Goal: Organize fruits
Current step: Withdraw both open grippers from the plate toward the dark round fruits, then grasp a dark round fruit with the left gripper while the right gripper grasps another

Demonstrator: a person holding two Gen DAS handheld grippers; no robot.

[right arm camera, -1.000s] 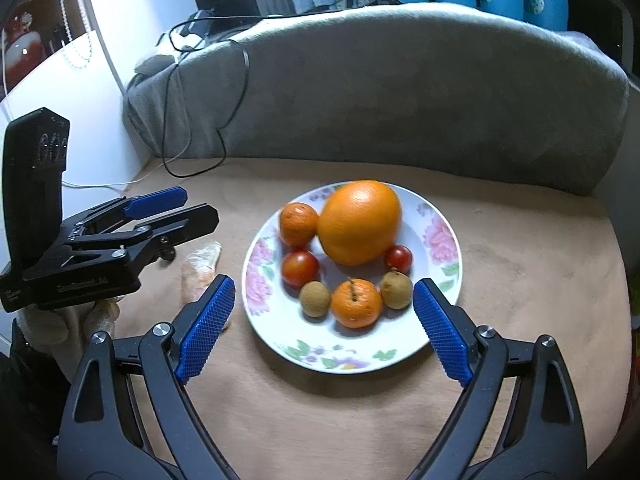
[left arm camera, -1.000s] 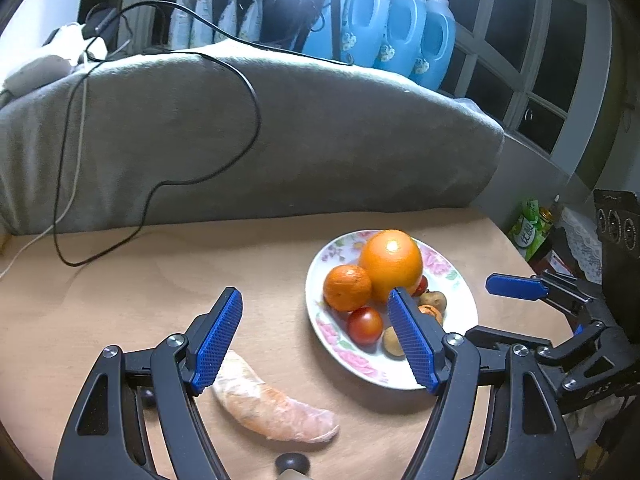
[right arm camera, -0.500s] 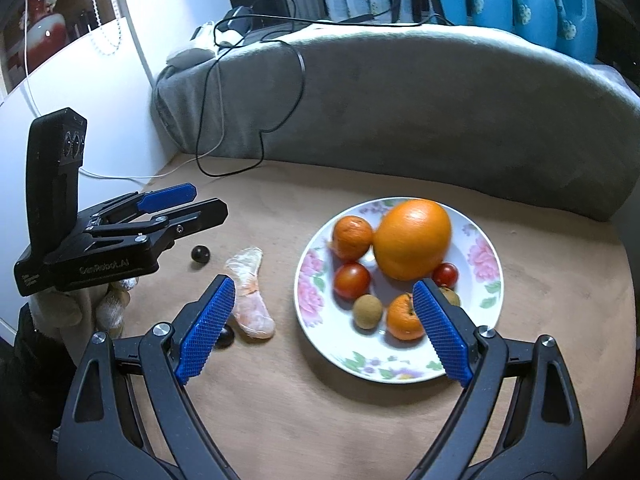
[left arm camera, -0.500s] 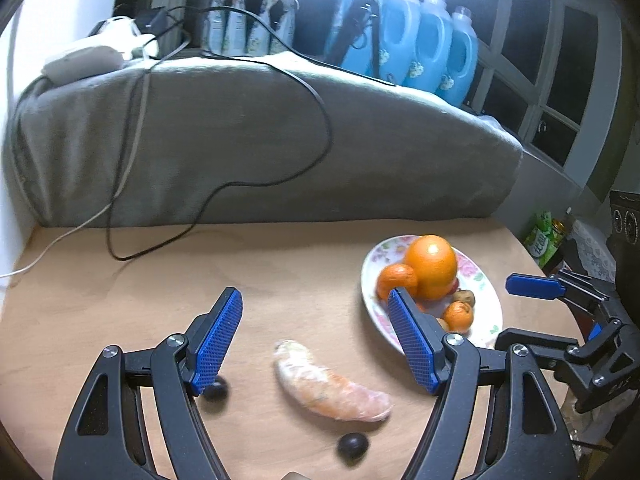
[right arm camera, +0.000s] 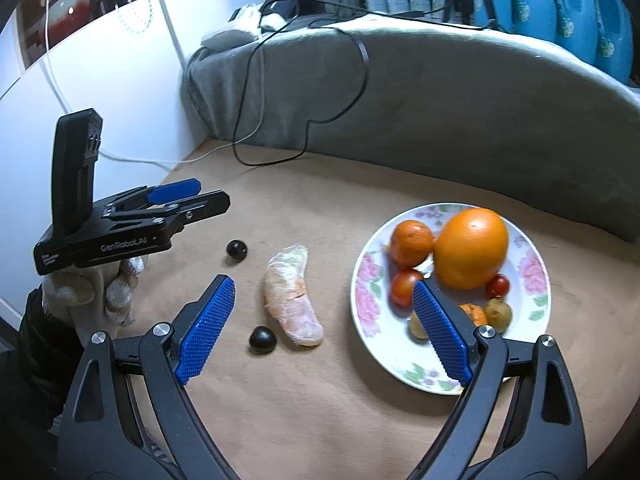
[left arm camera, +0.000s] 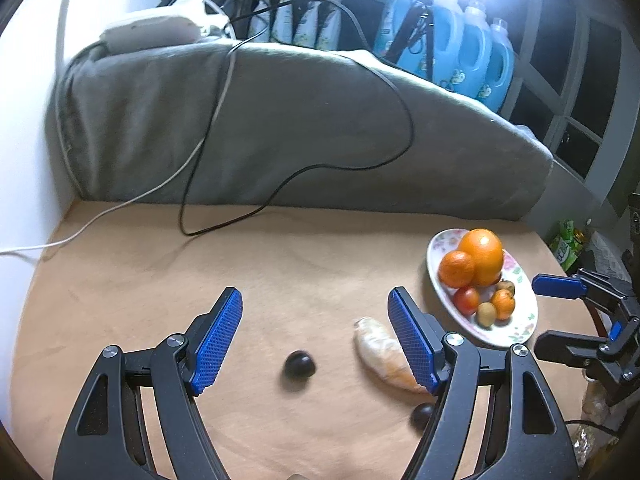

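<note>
Fruit sits mostly on the flowered plate [right arm camera: 536, 276] near the table's [right arm camera: 320, 420] right edge: a big orange [right arm camera: 470, 254], a smaller orange [right arm camera: 410, 242], a tomato [right arm camera: 404, 286] and a few small pieces. Off the plate, toward the table's middle, lies a peeled citrus segment [right arm camera: 294, 304] with two dark round fruits, one [right arm camera: 237, 249] on its left and one [right arm camera: 262, 339] at its near end. My left gripper [left arm camera: 314, 342] hangs wide apart and empty above the first dark fruit. My right gripper [right arm camera: 320, 328] is spread just as wide, holding nothing, over the segment and the plate's left rim.
</note>
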